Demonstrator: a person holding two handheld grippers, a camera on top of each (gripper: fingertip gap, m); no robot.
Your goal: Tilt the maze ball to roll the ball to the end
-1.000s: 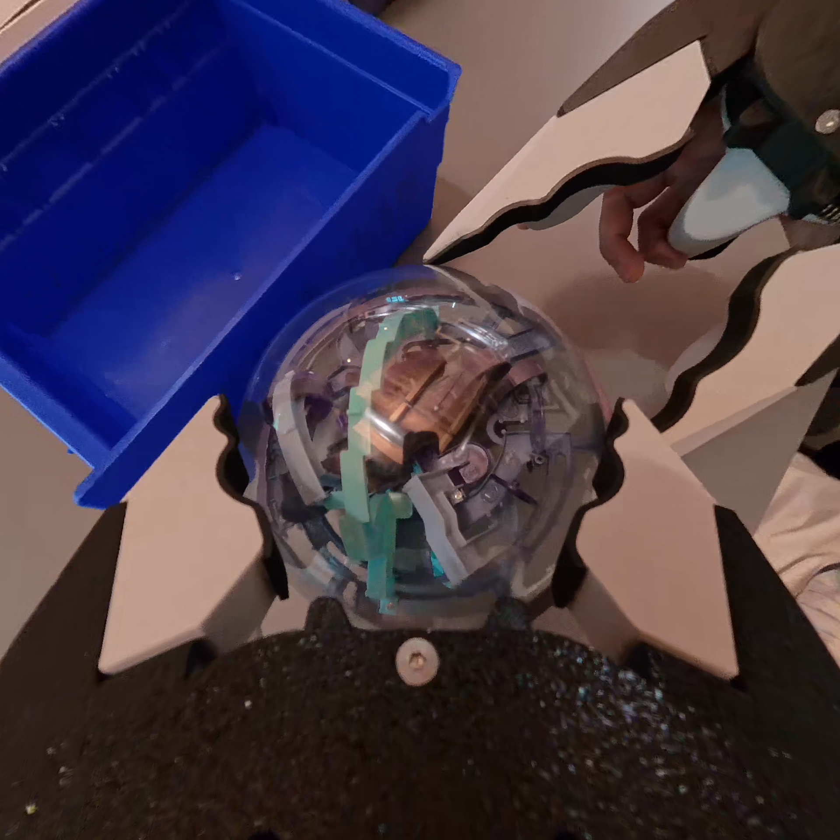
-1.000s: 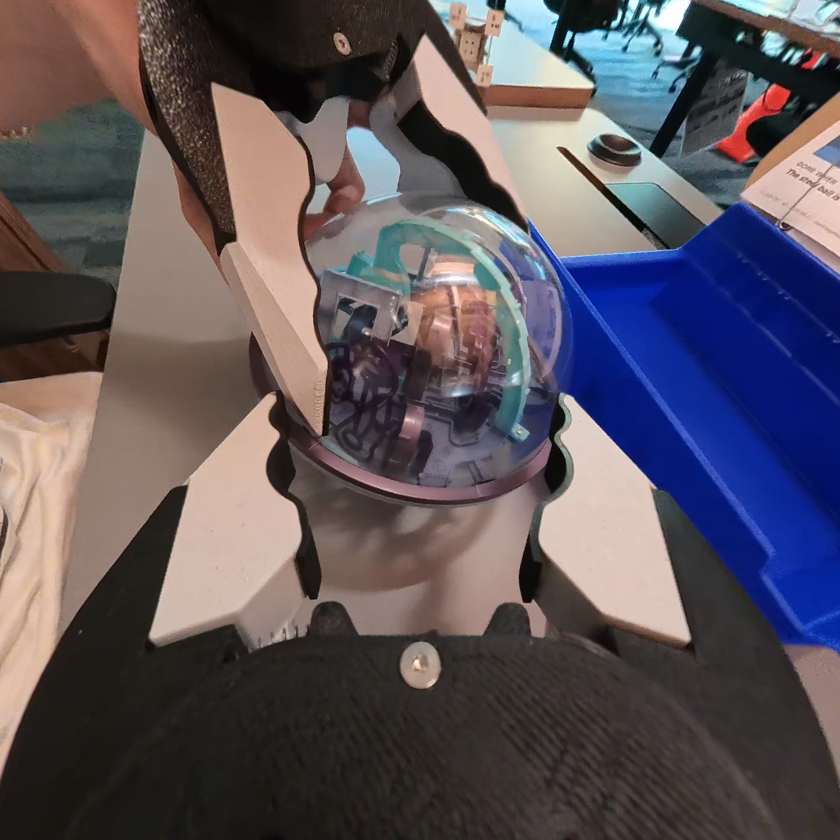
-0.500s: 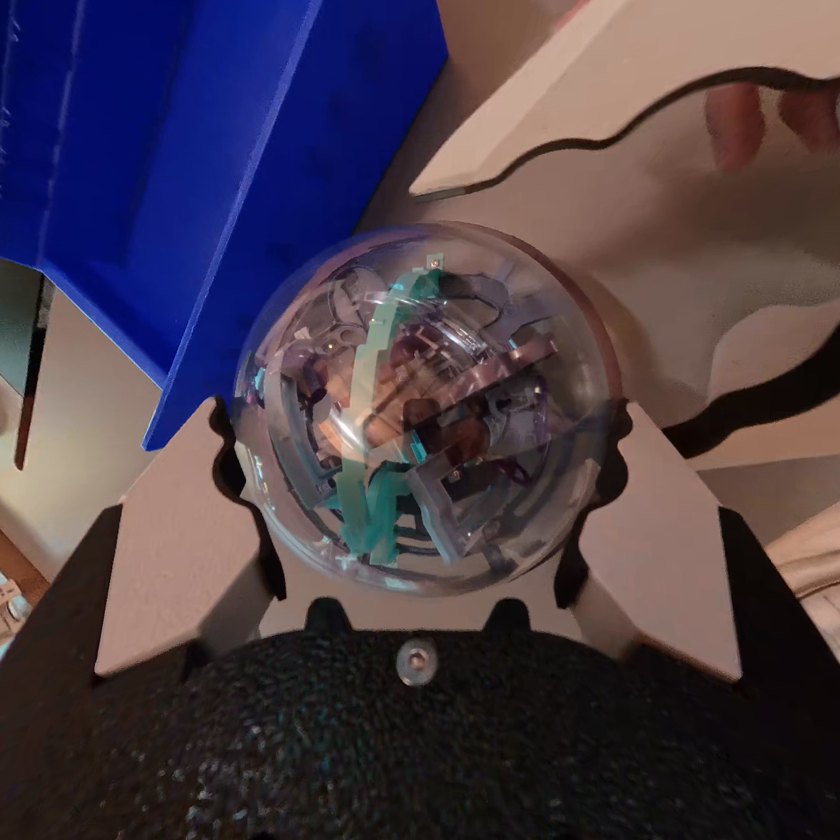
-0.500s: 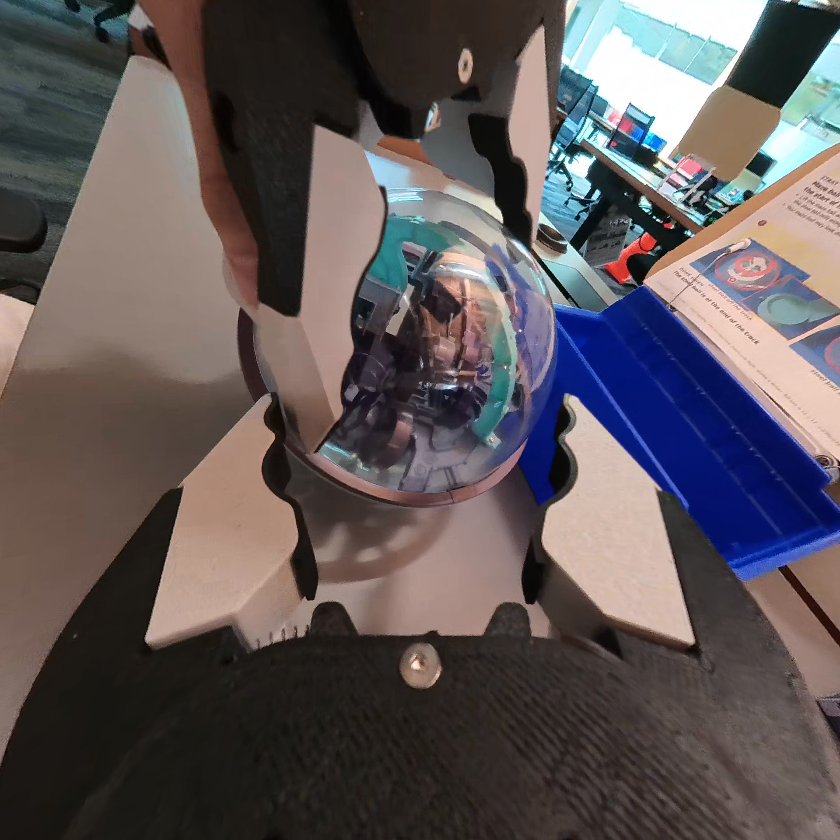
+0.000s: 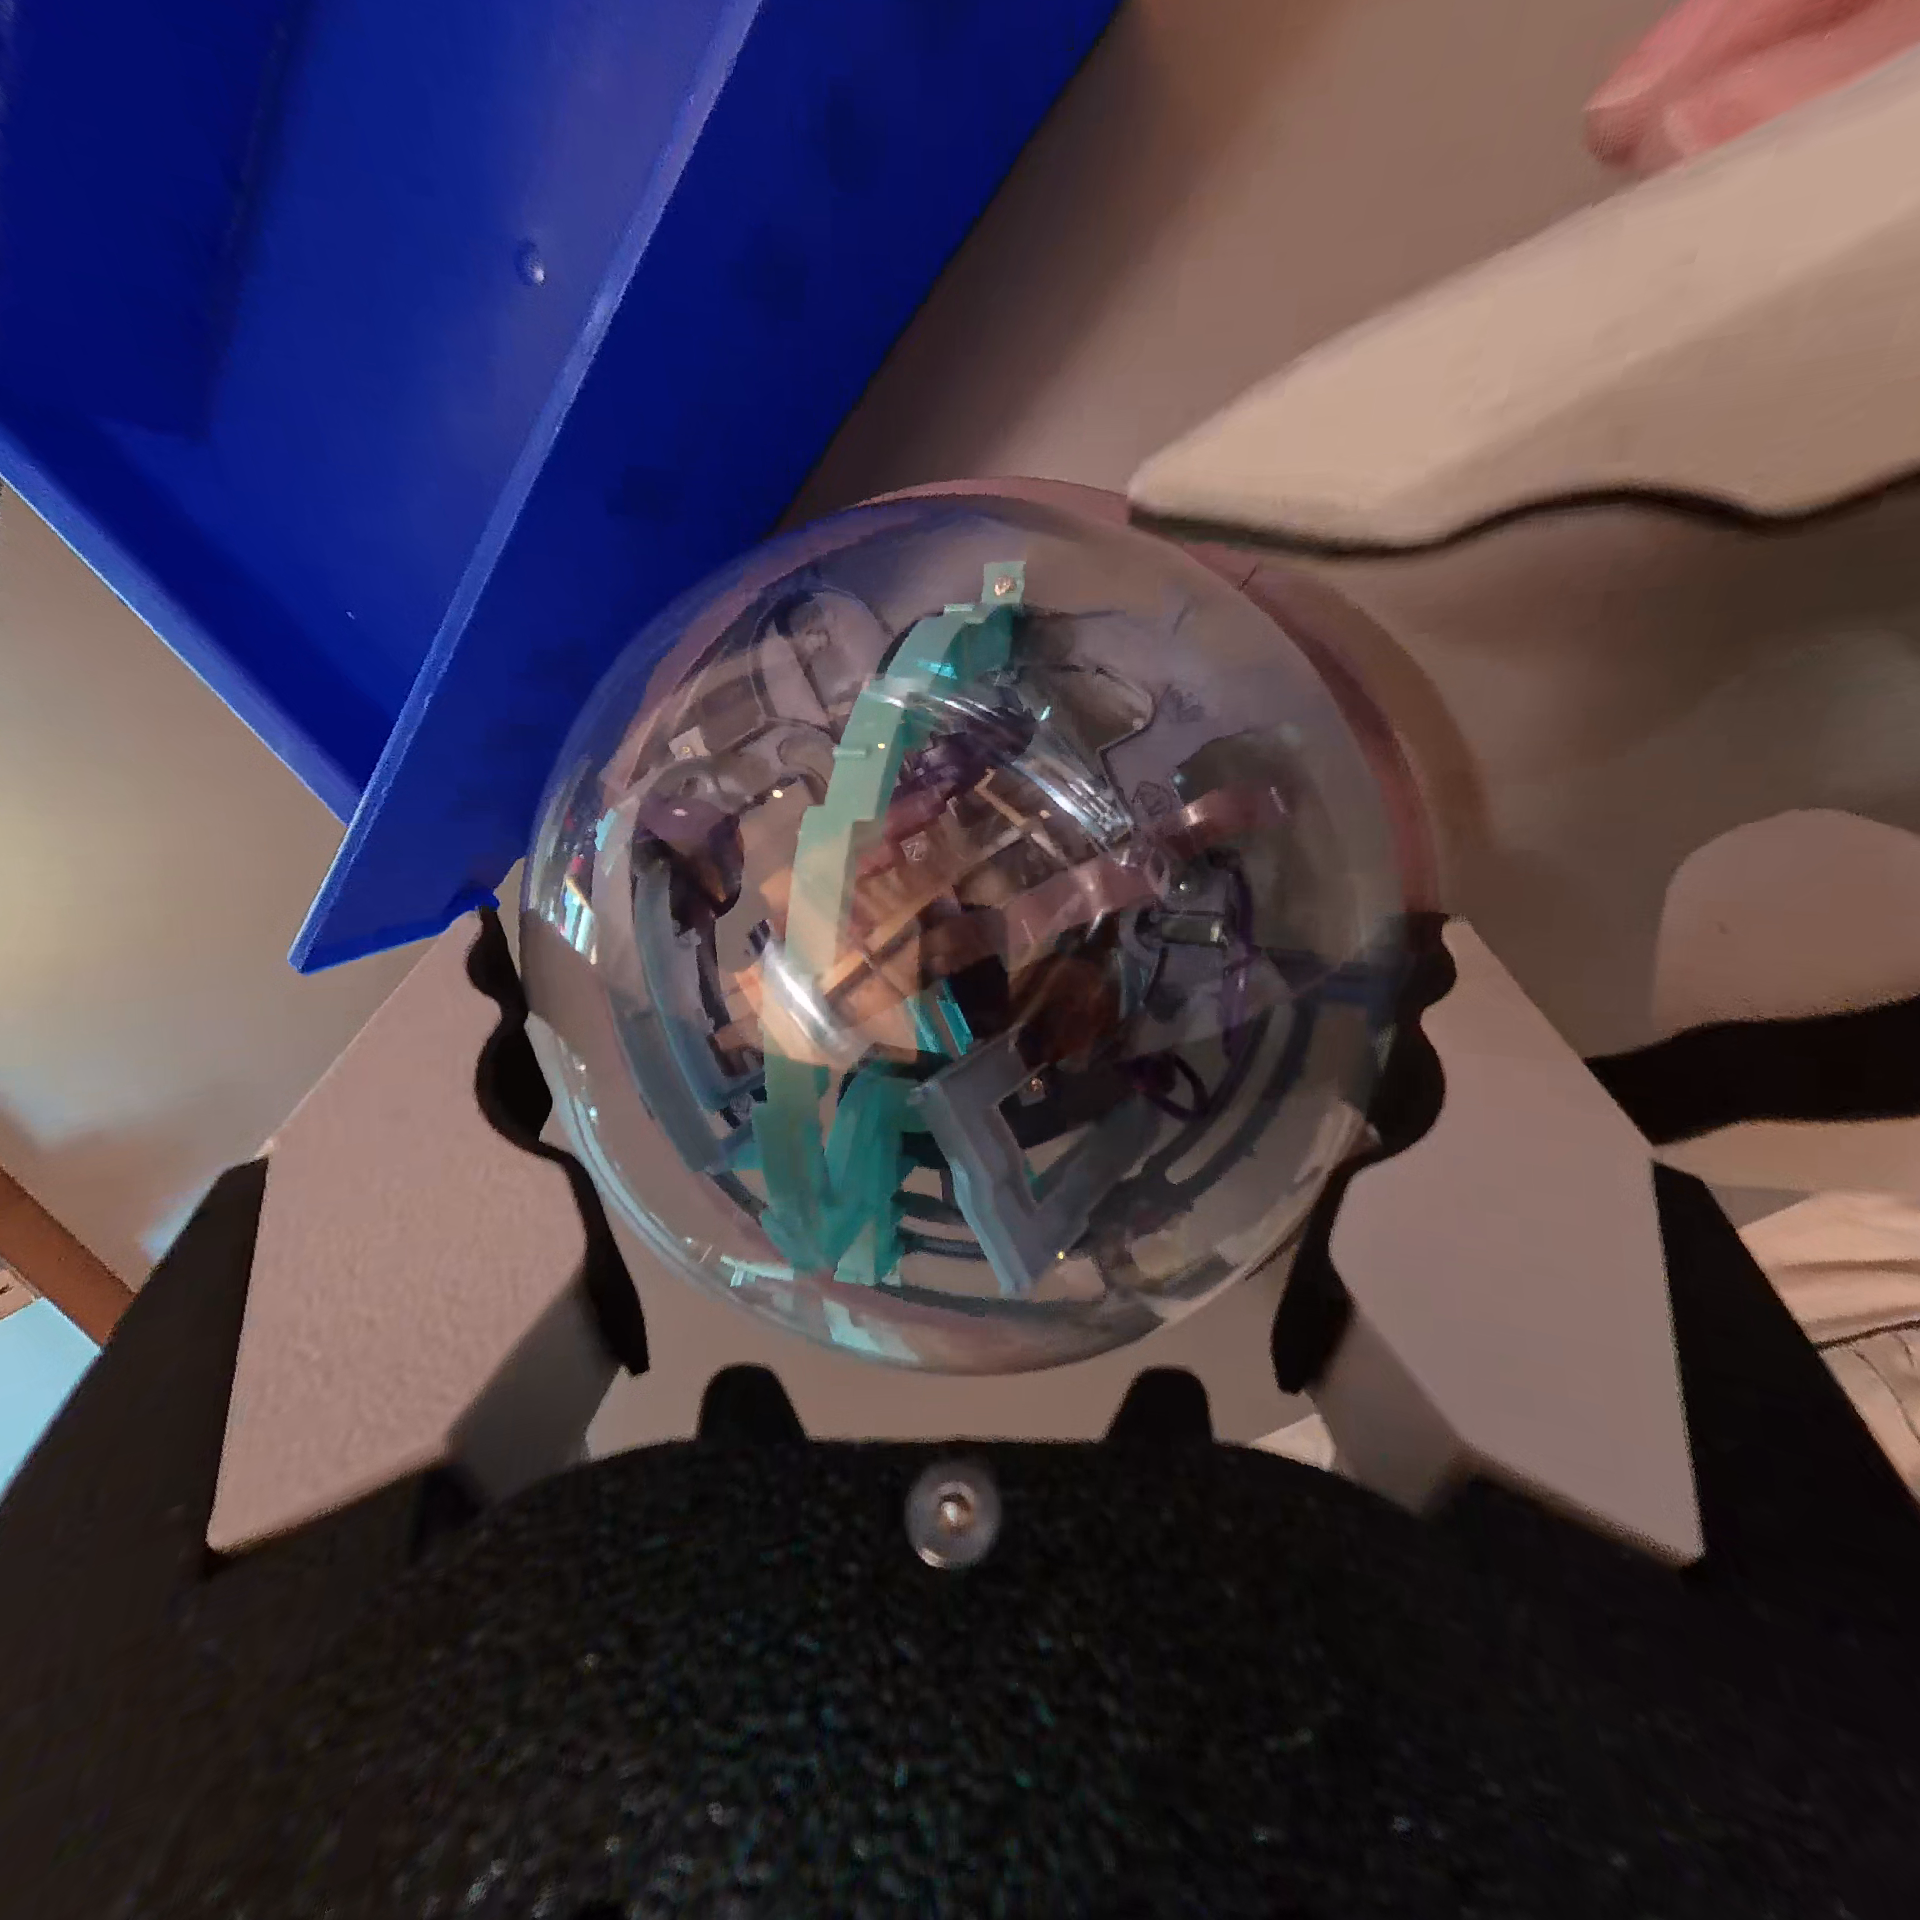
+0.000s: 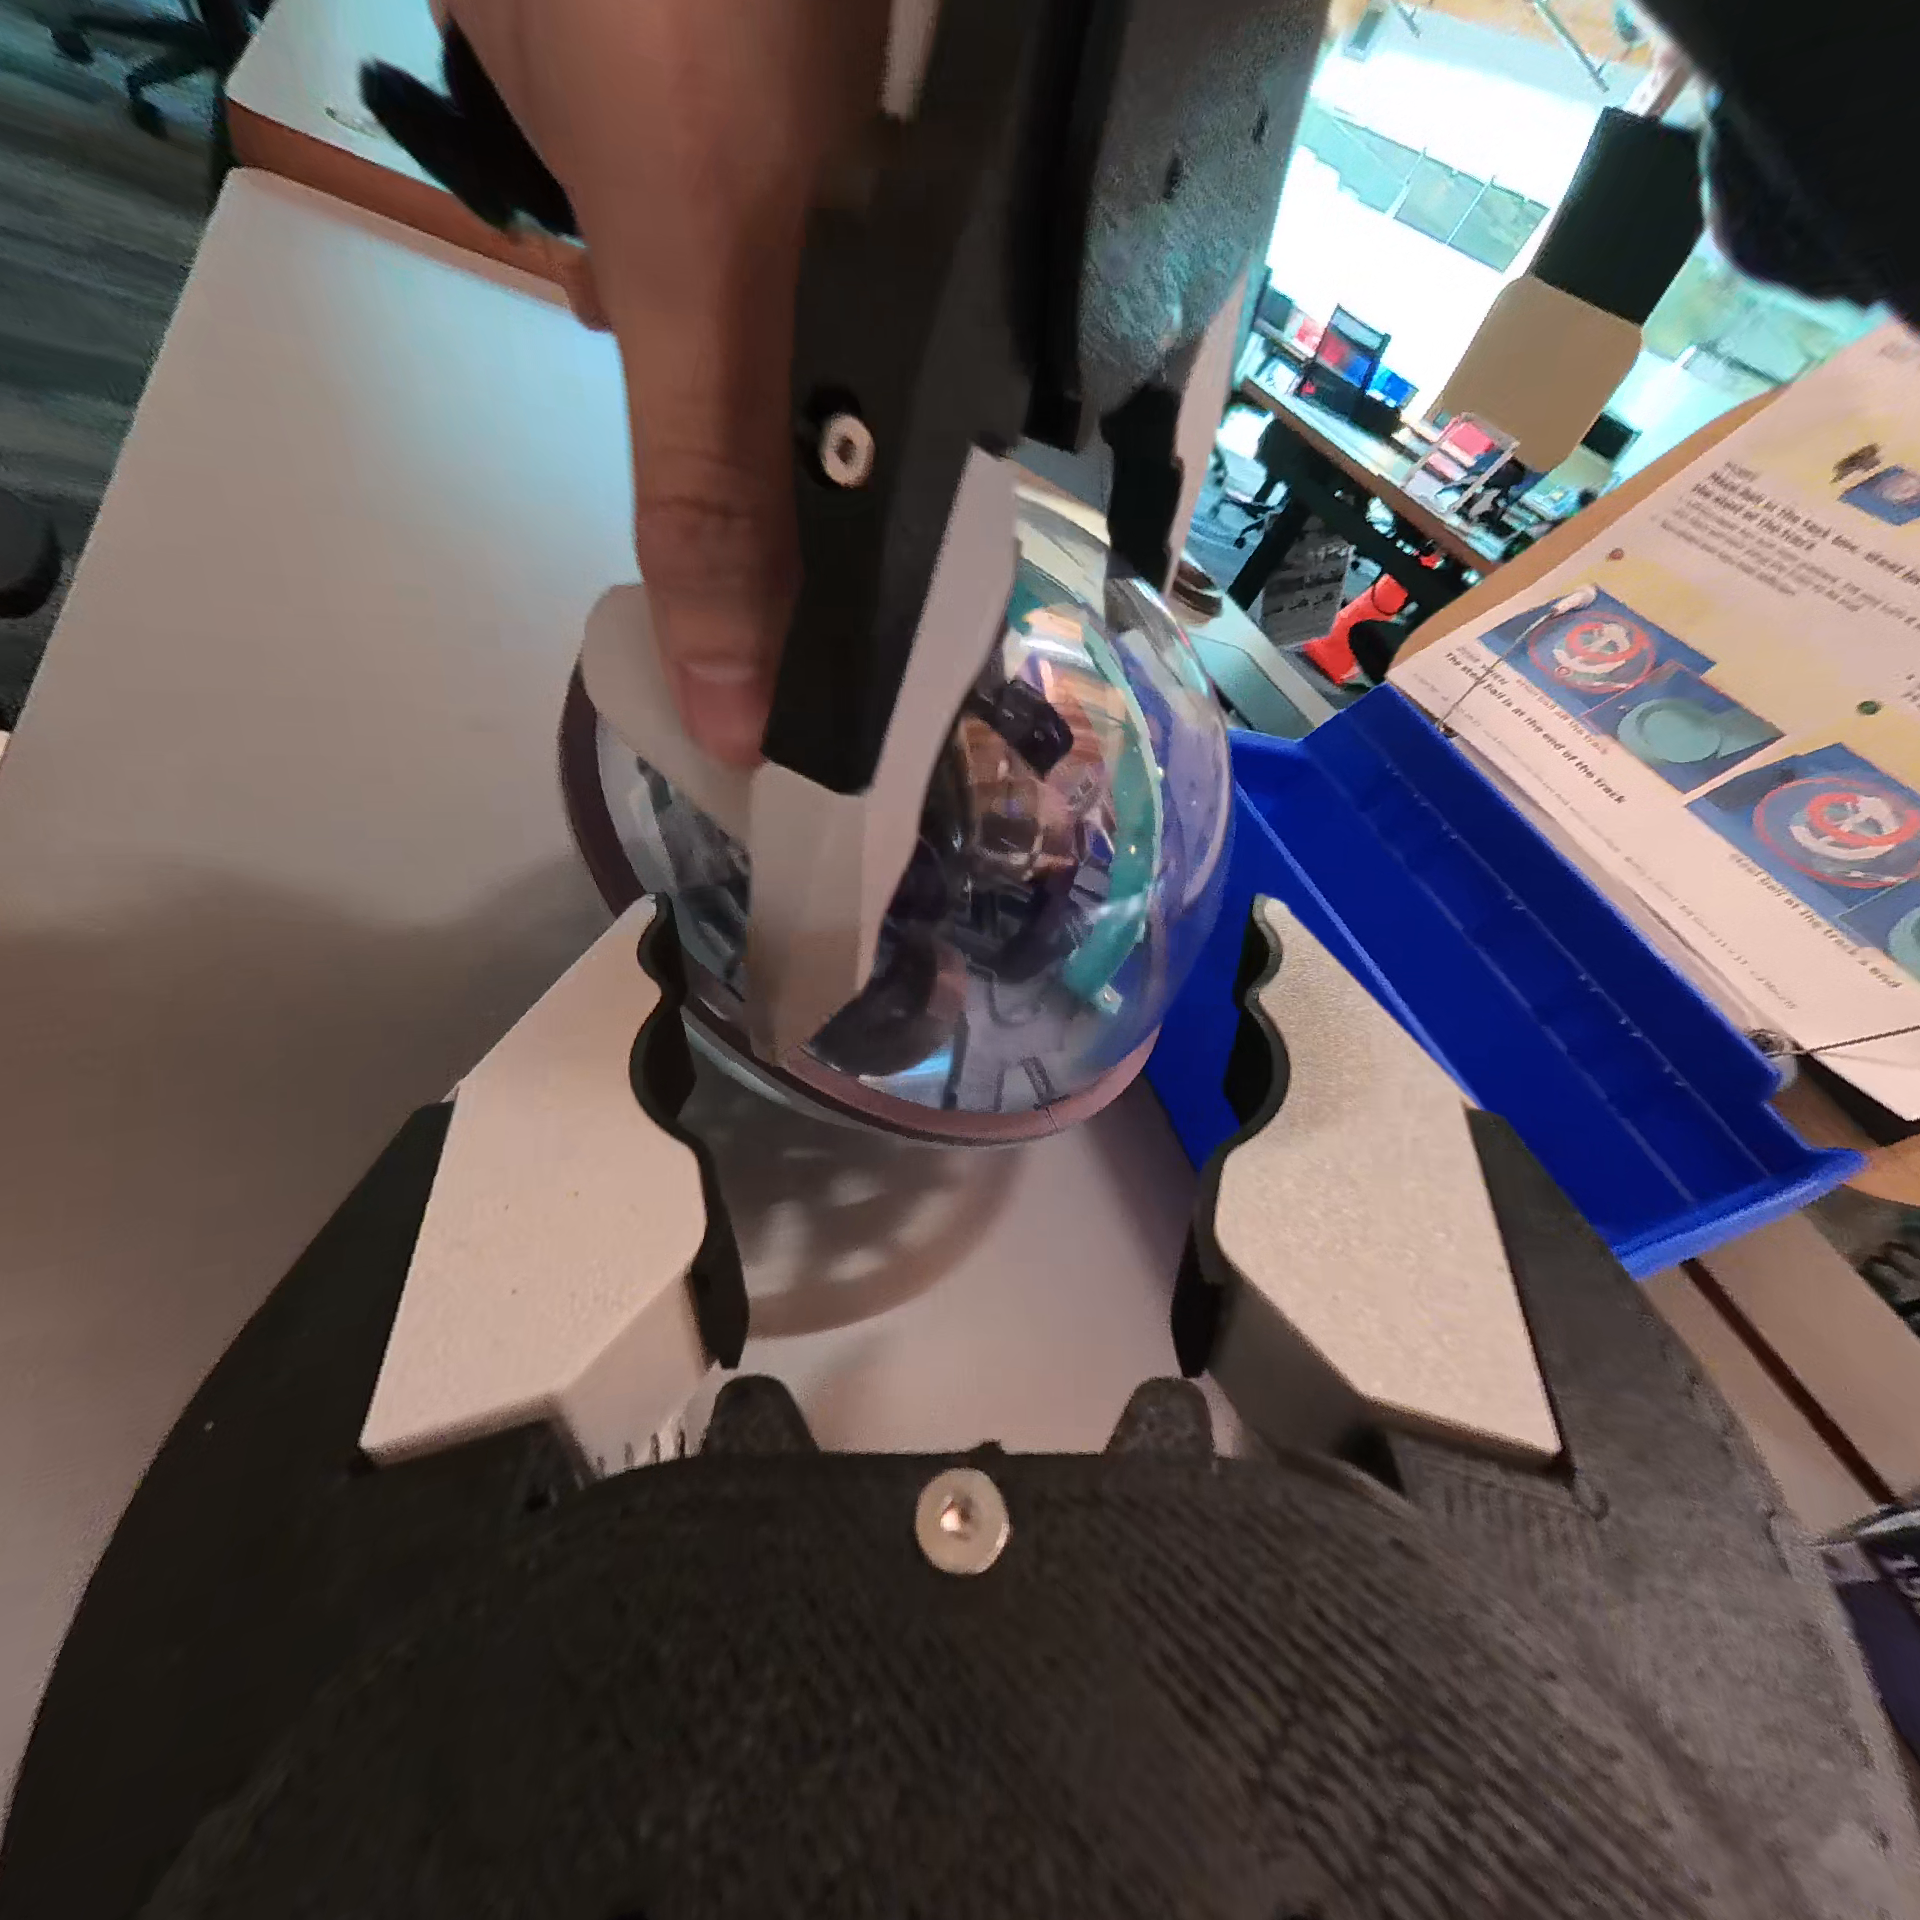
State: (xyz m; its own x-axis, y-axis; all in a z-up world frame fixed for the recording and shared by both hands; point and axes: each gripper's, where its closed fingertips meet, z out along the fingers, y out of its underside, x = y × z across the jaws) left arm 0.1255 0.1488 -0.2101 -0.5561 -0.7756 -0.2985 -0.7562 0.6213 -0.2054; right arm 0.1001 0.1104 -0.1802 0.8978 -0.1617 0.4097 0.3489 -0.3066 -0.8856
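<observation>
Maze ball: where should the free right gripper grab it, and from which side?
Across the widest part of the clear shell of the maze ball, coming in level from the table side. The left gripper already clamps one axis and the blue bin crowds the far side, so the right gripper, open, should straddle the remaining free axis.

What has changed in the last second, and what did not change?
The left claw, shut on the maze ball, has rolled and tipped it: the blue bin swung to the upper left of the left wrist view, and the teal track now leans the other way. The grip stayed the same. The right claw stays open below the ball, not holding it.
</observation>
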